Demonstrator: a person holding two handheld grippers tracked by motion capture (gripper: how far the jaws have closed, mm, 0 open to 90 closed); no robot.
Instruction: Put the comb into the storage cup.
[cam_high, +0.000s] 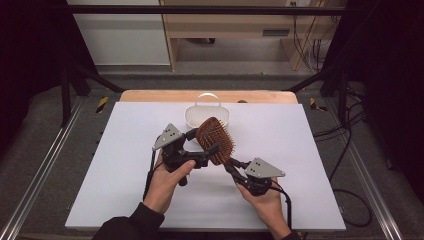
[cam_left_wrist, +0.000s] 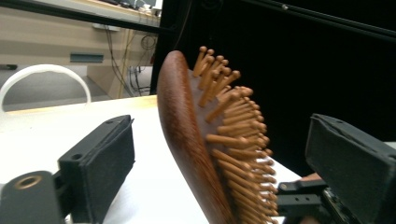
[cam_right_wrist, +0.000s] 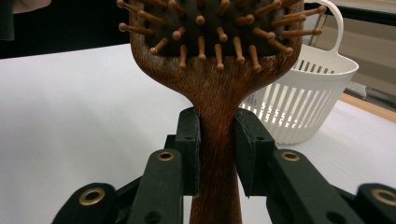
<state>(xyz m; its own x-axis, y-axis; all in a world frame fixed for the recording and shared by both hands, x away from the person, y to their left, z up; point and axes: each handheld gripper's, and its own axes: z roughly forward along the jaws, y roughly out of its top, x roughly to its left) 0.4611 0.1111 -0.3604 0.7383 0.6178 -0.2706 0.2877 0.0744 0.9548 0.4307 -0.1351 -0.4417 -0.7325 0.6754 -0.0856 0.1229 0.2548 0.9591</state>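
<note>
Evidently, the brown wooden paddle hairbrush (cam_high: 215, 140) was held aloft by its handle in the right gripper's (cam_right_wrist: 218, 140) closed fingers, so the left gripper's (cam_left_wrist: 219, 154) wide-open fingers could flank its head, near the white slatted plastic basket (cam_high: 207, 116).

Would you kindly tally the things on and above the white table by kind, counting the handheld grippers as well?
Wooden hairbrush: 1, its handle clamped in the right gripper
White slatted basket with a handle: 1
Handheld grippers: 2, the right gripper and the left gripper, whose jaws stand open either side of the brush head
Total: 4
</note>
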